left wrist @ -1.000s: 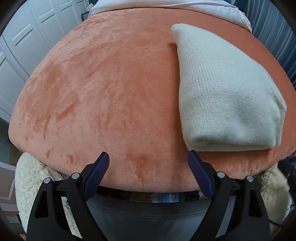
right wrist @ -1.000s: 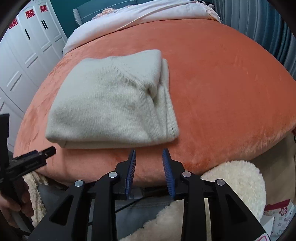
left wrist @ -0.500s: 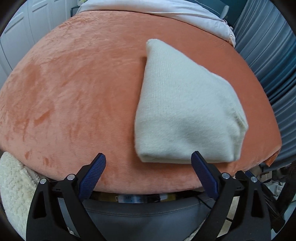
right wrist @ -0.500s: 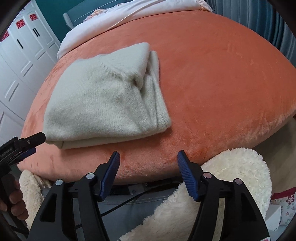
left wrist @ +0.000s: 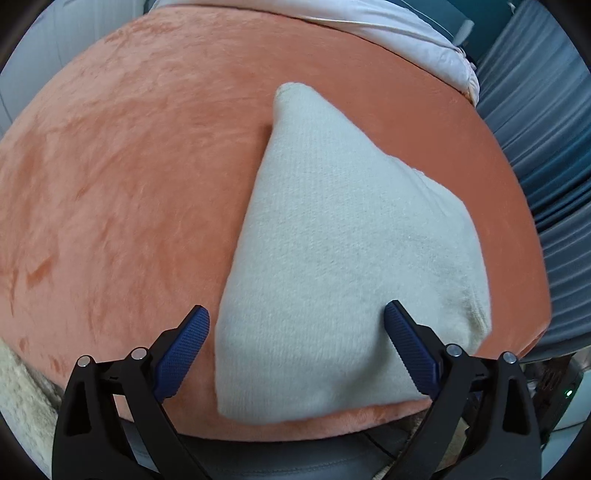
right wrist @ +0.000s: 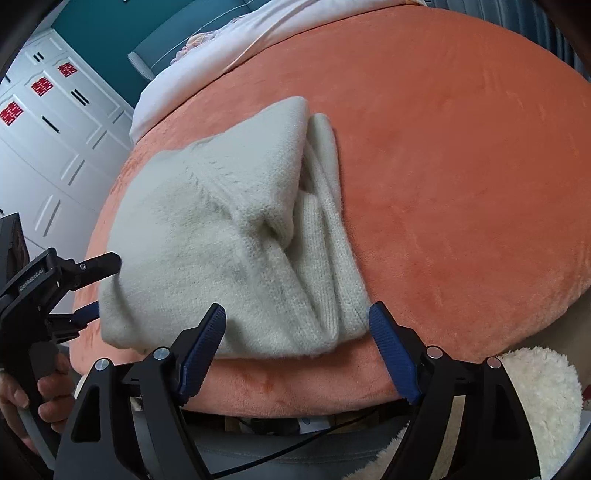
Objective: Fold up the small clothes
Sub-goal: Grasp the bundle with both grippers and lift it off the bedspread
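A cream knitted sweater [left wrist: 332, 258] lies folded on an orange plush surface [left wrist: 129, 166]. It also shows in the right wrist view [right wrist: 229, 236], with its layered edges on the right side. My left gripper [left wrist: 295, 339] is open, its jaws spread on either side of the sweater's near left corner. My right gripper [right wrist: 295, 336] is open, its jaws spread across the sweater's near right corner. The left gripper also shows at the left of the right wrist view [right wrist: 96, 288], held by a hand, open at the sweater's left edge.
A white quilt [left wrist: 388, 26] lies at the far end of the orange surface. White wardrobe doors [right wrist: 48, 122] stand to the left, grey-blue curtains [left wrist: 546, 147] to the right. A fluffy cream rug [right wrist: 528, 406] hangs below the near edge.
Both grippers have moved forward to the sweater's near edge. The right gripper has opened from nearly shut to wide. The left gripper has swung right, onto the sweater's corner.
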`<state>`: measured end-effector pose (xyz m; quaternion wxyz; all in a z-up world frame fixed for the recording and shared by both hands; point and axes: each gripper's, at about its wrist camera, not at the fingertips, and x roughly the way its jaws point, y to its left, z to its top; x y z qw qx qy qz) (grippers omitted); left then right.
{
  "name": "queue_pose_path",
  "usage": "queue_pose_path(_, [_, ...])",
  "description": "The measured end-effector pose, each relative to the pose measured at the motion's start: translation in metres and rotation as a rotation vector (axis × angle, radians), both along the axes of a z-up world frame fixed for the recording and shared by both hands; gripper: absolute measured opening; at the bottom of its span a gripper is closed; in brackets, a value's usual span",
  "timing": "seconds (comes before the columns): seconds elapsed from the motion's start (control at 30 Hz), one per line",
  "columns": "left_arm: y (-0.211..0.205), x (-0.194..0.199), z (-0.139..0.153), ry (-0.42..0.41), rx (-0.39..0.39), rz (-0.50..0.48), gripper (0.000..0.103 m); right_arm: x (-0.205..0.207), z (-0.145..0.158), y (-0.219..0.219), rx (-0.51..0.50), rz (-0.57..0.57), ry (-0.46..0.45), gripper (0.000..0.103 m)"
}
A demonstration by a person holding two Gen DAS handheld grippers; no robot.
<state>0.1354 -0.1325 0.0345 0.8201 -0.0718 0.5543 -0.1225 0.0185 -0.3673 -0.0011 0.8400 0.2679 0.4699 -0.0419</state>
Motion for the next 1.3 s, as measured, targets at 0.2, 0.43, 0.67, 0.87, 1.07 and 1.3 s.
queue_pose_path(0.2, [-0.026,0.001,0.0,-0.046,0.098,-0.044,0.098,0.019,-0.017,-0.015,0.105,-0.025,-0.014,0.083])
queue_pose_path(0.43, [-0.033,0.009,-0.008,-0.068,0.125,-0.042,0.098,0.029,-0.022,-0.009,0.133,0.007,-0.072,0.087])
queue_pose_path(0.67, [-0.033,0.016,-0.016,-0.098,0.101,-0.057,0.098,0.057,-0.027,-0.013,0.191,0.036,-0.128,0.088])
queue_pose_path(0.87, [-0.032,0.026,-0.021,-0.078,0.054,-0.048,0.098,0.071,-0.032,-0.019,0.218,0.044,-0.154,0.088])
queue_pose_path(1.07, [-0.037,0.032,-0.006,0.013,0.041,-0.096,0.089,0.092,-0.03,-0.025,0.267,0.017,-0.135,0.071])
queue_pose_path(1.3, [-0.033,0.008,0.012,0.116,0.0,-0.17,0.07,0.081,0.003,-0.032,0.307,0.034,-0.079,0.045])
